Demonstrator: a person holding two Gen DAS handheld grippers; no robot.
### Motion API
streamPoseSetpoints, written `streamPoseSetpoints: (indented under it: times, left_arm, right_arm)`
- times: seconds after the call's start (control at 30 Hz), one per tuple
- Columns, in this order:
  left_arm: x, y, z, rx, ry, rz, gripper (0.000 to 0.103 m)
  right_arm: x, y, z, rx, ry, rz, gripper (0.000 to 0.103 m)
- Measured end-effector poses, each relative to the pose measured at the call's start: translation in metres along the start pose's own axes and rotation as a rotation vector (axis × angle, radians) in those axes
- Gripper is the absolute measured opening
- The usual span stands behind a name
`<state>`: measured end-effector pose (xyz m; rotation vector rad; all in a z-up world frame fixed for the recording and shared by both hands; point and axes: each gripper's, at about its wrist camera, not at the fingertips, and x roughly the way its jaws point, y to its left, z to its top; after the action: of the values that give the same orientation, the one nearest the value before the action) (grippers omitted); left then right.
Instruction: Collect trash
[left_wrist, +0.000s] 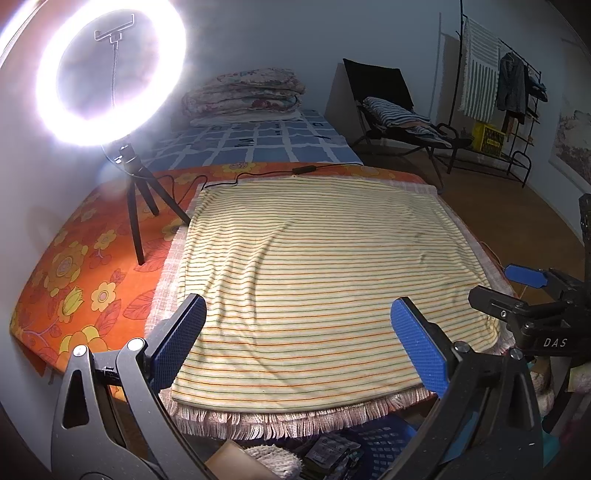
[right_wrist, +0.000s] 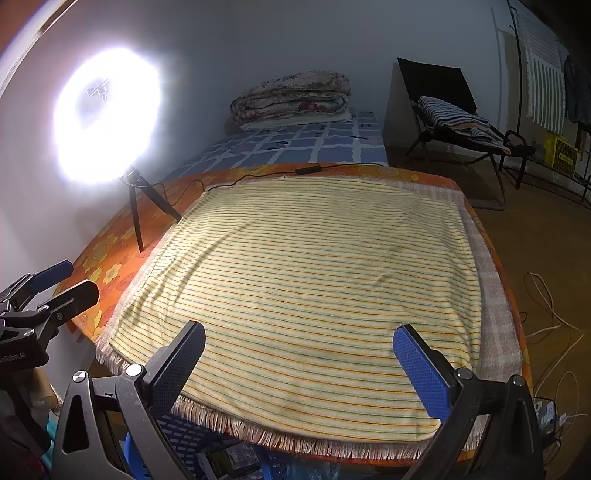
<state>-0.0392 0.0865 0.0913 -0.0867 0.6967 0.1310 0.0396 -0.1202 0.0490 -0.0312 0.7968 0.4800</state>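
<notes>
Left wrist view: the striped cloth lies flat over a table, filling the middle of the frame, its top bare. Its fringed near edge runs across at 6 o'clock, overhanging a blue basket below, where packets and a fluffy item show; whether these are the trash cannot be told. At 9 o'clock an orange floral cover is exposed, and on it stands the ring light on its tripod, its cable trailing along the far edge at 12 o'clock. Beyond lie a bed with folded quilts, and at 2 o'clock a chair and a clothes rack. The left gripper hovers over the near edge, jaws spread wide with nothing between them. The right gripper enters at 3 o'clock, beside the table's right edge.

Right wrist view: the same cloth spreads ahead, bare. Its fringe sits at 6 o'clock above the basket. Open floor with loose cords runs along 3 o'clock. The lamp glares at 10 o'clock. The right gripper points level across the near edge, jaws wide apart and empty. The left gripper shows at 8 o'clock, off the table's left corner, fingers parted.
</notes>
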Motion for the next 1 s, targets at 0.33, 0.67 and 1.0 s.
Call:
streamPoseSetpoints:
  times: [0.33, 0.67, 1.0]
  left_arm:
    - [0.0007, -0.0021, -0.0006, 0.008, 0.003, -0.01, 0.102]
    - [0.0021, 0.0014, -0.0029, -0.012, 0.015, -0.004, 0.102]
    - [0.0037, 0.0022, -0.0053, -0.01, 0.023, 0.008, 0.102]
  right_arm:
    - [0.0005, 0.0006, -0.0014, -0.008, -0.001, 0.011, 0.103]
    - [0.0012, -0.0006, -0.0024, -0.003, 0.005, 0.014, 0.103]
    - [0.0026, 0.0007, -0.0054, -0.003, 0.011, 0.015, 0.103]
